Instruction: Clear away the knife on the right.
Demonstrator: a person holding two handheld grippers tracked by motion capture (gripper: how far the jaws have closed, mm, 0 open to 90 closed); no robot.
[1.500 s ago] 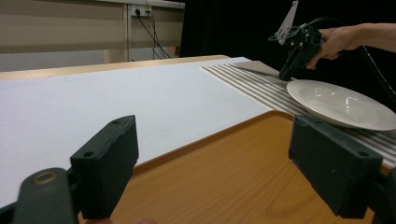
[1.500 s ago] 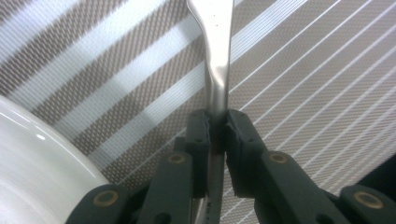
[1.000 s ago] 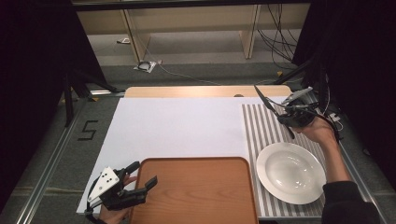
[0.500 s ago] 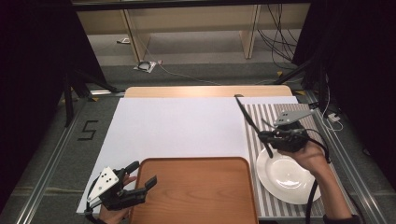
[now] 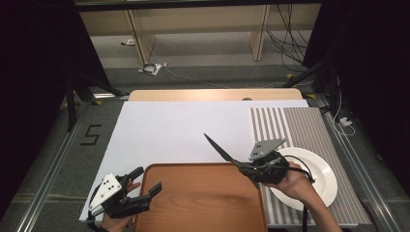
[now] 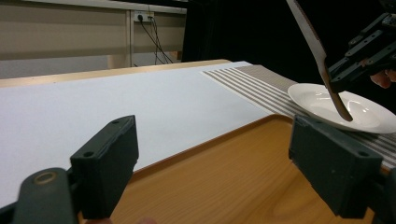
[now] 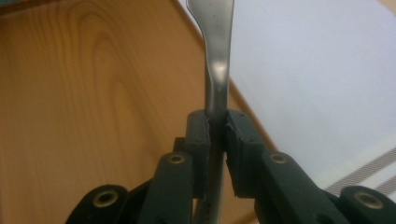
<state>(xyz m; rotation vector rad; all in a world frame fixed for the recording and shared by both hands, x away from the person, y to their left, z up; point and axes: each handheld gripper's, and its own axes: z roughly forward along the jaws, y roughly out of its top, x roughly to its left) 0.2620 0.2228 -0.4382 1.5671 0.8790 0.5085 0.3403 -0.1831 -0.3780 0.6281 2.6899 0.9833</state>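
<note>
My right gripper [image 5: 248, 168] is shut on a long metal utensil [image 5: 220, 148] that looks like a table knife. It hangs over the right edge of the wooden tray [image 5: 193, 208], with the utensil pointing up and to the back left. In the right gripper view the jaws [image 7: 216, 122] pinch the utensil's [image 7: 217, 51] narrow shaft above the tray [image 7: 84, 93]. A white plate [image 5: 316, 169] lies on the striped mat just right of that hand. My left gripper [image 5: 149, 179] stands open at the tray's left edge, nothing between its jaws [image 6: 222, 172].
A white sheet [image 5: 183, 128] covers the middle of the table, with a grey striped mat [image 5: 295, 128] at its right. In the left gripper view the plate [image 6: 327, 100] and the held utensil [image 6: 317, 51] show beyond the tray [image 6: 224, 168]. Cables lie on the floor behind.
My right gripper has carried the utensil from the back of the striped mat, past the plate, to the tray's right edge. The left gripper has not moved.
</note>
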